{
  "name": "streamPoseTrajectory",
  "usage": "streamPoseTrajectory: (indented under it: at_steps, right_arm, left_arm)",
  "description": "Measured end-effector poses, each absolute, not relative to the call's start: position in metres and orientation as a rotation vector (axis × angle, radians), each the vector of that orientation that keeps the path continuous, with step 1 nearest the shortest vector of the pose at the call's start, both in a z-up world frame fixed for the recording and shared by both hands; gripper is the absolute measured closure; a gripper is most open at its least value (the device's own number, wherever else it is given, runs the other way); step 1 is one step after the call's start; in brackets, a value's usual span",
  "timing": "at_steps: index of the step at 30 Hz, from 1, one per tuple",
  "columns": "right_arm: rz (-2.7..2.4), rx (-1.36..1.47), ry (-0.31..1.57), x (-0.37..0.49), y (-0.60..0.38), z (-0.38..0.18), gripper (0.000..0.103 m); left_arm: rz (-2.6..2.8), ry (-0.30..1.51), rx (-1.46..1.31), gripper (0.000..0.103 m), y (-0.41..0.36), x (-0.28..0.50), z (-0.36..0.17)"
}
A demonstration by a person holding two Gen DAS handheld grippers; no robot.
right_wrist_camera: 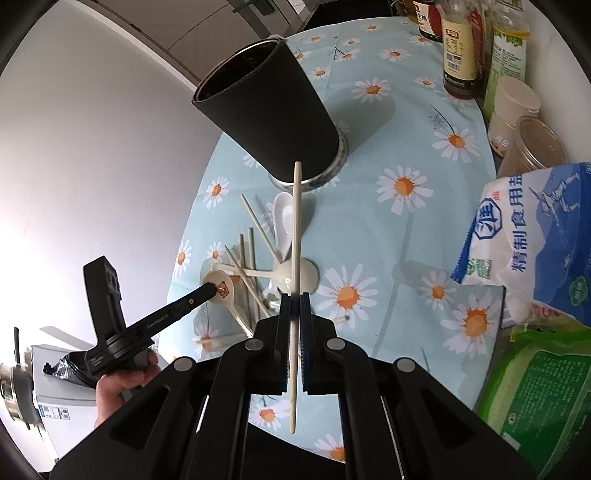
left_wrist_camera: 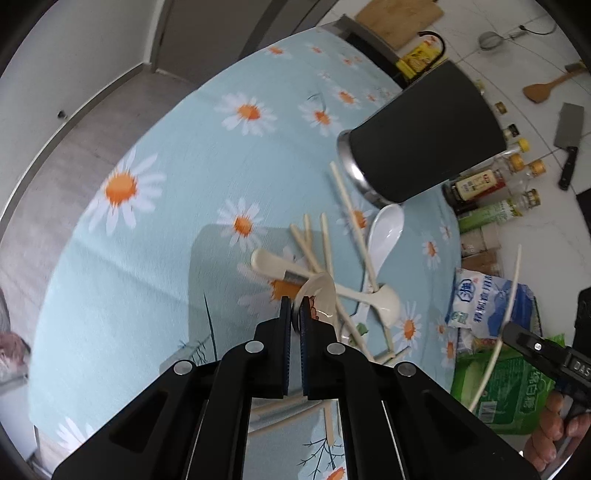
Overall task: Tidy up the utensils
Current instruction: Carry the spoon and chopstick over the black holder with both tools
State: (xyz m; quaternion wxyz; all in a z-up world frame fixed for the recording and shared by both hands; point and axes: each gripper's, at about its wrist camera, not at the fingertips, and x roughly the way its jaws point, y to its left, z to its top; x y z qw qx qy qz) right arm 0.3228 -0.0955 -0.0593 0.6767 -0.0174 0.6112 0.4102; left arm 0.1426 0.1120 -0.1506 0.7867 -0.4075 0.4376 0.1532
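A black utensil cup [left_wrist_camera: 424, 136] [right_wrist_camera: 269, 107] stands on the daisy tablecloth [left_wrist_camera: 166, 221] [right_wrist_camera: 388, 240]. In front of it lies a heap of cream chopsticks [left_wrist_camera: 351, 210] [right_wrist_camera: 255, 229], a white spoon [left_wrist_camera: 386, 232] [right_wrist_camera: 284, 218] and a cream spoon [left_wrist_camera: 384, 301] [right_wrist_camera: 304, 275]. My left gripper [left_wrist_camera: 295, 301] [right_wrist_camera: 214, 288] is shut on the bowl rim of a cream spoon with an orange picture [left_wrist_camera: 323, 293] [right_wrist_camera: 221, 291]. My right gripper [right_wrist_camera: 294, 297] is shut on a single cream chopstick [right_wrist_camera: 295, 236] [left_wrist_camera: 511, 306], held lengthwise above the heap.
Sauce bottles [left_wrist_camera: 476, 184] [right_wrist_camera: 458, 48], lidded tubs [right_wrist_camera: 517, 107], a blue and white salt bag [left_wrist_camera: 484, 306] [right_wrist_camera: 543, 236] and a green packet [left_wrist_camera: 502, 391] [right_wrist_camera: 543, 384] stand along the table's edge. A cleaver [left_wrist_camera: 569, 136], a wooden spatula [left_wrist_camera: 546, 86] and a cutting board [left_wrist_camera: 399, 18] hang on the tiled wall.
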Motion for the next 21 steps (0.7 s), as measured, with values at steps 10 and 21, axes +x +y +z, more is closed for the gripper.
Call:
streamPoseTrajectory:
  at_steps: [10,21]
  right_arm:
    - [0.928,-0.020,1.322,0.310,-0.066,-0.052,0.097]
    - [0.944,0.036,1.176,0.313,-0.043,-0.034,0.097]
  left_arm:
    - [0.237,0.900,-0.709,0.100,0.126,0.147,-0.095]
    - [0.134,0.808,-0.470,0.100,0.132,0.172,-0.031]
